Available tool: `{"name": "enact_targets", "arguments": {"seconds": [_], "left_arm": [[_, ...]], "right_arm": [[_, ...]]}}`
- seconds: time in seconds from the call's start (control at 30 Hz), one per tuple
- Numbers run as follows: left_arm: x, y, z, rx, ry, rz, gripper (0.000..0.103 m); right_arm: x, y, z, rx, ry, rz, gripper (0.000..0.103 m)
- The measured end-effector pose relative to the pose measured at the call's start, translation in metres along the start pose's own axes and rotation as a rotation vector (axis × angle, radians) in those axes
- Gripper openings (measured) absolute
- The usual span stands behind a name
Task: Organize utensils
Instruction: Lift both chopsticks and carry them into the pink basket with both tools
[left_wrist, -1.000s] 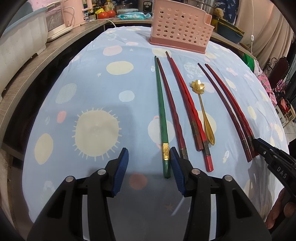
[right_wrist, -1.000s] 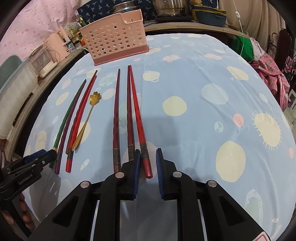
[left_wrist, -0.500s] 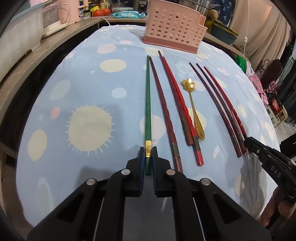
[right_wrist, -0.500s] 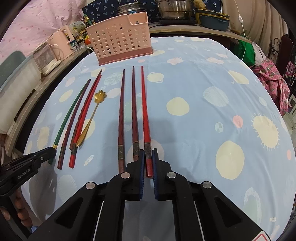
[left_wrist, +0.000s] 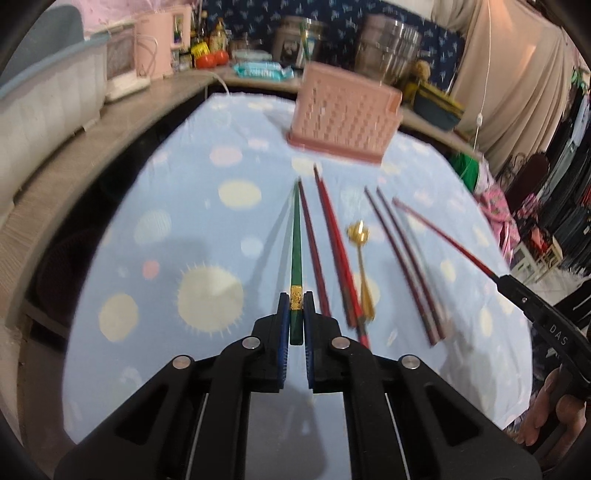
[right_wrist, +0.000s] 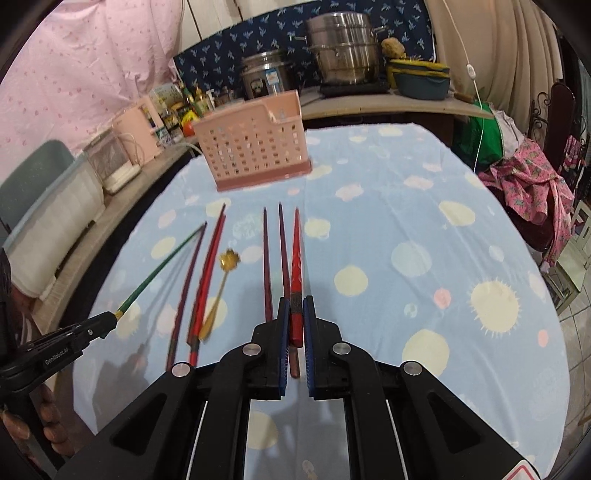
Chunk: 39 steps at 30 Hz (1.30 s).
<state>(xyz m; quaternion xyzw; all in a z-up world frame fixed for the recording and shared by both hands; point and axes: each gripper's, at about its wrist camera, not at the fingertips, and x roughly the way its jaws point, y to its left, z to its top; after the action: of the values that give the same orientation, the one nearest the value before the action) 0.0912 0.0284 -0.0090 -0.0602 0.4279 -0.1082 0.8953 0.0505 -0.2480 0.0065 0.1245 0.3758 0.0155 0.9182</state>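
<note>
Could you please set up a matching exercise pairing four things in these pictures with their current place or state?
Things:
1. green chopstick
2. bright red chopstick
3. gold spoon
4. pink basket

States:
A. lying on the tablecloth
B. standing at the far end of the table
C. held in the left gripper
D. held in the right gripper

Pairs: 1-C, 2-D, 3-A, 4-B

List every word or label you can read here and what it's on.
"DAS": on the right gripper side.
"GenRobot.AI": on the left gripper side.
Cooker sticker, bottle labels, wipes pack: too blurred to read.
</note>
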Motion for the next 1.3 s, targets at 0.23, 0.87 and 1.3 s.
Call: {"name": "enact_targets", "arguments": {"seconds": [0.23,0.87,1.3], "left_arm": [[-0.031,-0.004,0.040,0.001,-0.121,-0.008,0.007],[-0.053,-0.018,0.183,0.037,-0.377,0.000,0.007],[-0.065,-0.045,0.291,0.040,-0.572,-0.046,0.007]], "right_arm": [[-0.028,-0.007,0.041,0.028,-0.104,0.021,0.007],[-0.035,-0.013,0.157,0.056,-0.275,0.075,0.007],[-0.018,0.011,0.280,0.092,-0.452,0.161,0.007]]}}
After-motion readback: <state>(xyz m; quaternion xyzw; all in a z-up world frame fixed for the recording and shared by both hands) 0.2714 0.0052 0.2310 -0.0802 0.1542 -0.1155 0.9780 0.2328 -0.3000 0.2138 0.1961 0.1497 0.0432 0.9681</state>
